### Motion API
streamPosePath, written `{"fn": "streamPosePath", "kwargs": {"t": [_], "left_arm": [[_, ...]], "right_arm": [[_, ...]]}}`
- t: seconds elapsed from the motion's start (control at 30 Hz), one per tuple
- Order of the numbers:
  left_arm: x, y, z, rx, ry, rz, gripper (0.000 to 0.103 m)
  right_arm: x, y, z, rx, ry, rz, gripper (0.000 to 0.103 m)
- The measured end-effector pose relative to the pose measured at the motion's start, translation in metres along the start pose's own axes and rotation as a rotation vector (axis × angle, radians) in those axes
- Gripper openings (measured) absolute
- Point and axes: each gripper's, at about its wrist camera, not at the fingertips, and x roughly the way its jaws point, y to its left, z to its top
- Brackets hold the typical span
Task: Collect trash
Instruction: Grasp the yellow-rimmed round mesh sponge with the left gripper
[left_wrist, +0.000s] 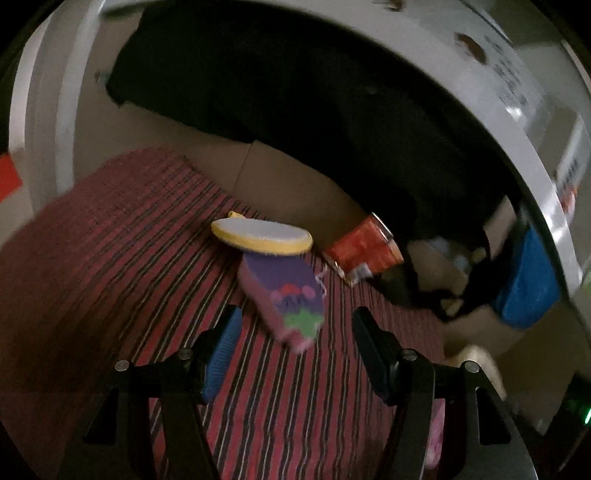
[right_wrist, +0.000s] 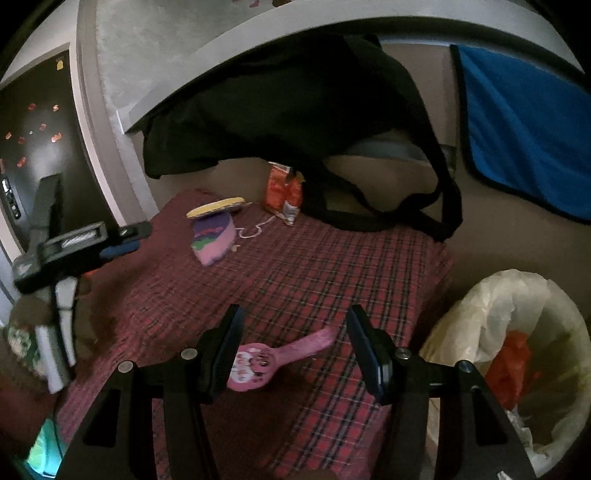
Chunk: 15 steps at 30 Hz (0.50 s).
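An orange snack wrapper (left_wrist: 364, 247) (right_wrist: 284, 188) lies at the far edge of the red plaid blanket (left_wrist: 129, 240) (right_wrist: 314, 266), against the beige wall. My left gripper (left_wrist: 295, 343) hovers open over the blanket, its fingers framing a purple knitted piece (left_wrist: 284, 299) without touching it; the wrapper sits beyond, to the right. In the right wrist view the left gripper (right_wrist: 135, 240) comes in from the left. My right gripper (right_wrist: 291, 347) is open and empty above a pink paddle-shaped toy (right_wrist: 258, 363). A bin lined with a clear bag (right_wrist: 517, 332) stands at the lower right with orange trash inside.
A yellow-rimmed white pad (left_wrist: 262, 236) (right_wrist: 216, 206) rests on the purple piece (right_wrist: 214, 236). A black bag (left_wrist: 295, 92) (right_wrist: 295, 110) hangs over the far end under a white ledge. A blue cloth (left_wrist: 528, 280) (right_wrist: 524, 129) is on the right.
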Motion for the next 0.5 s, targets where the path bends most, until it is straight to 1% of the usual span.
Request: {"fn": "streamPosePath", "kwargs": {"t": [0.13,0.23,0.33,0.37,0.5], "left_arm": [[0.031,0.025,0.03,-0.142,0.02,-0.013,0.063],[0.051,0.044,0.047,-0.262,0.022,-0.033,0.063],[0.07,0.062,0.057,-0.363,0.022,-0.017,0.063],[0.076,0.066,0.058,-0.384,0.031,-0.016,0.063],[0.107,0.078,0.06,-0.456,0.118,-0.024,0.062]], "right_arm": [[0.005,-0.011,-0.001,0.016,0.0,-0.009,0.056],[0.013,-0.015,-0.004,0.024,0.006,-0.016,0.056],[0.022,-0.016,-0.007,0.033,0.029,-0.015,0.056],[0.026,-0.017,-0.008,0.033,0.039,-0.017,0.056],[0.034,-0.015,-0.006,0.023,0.051,-0.031,0.056]]}}
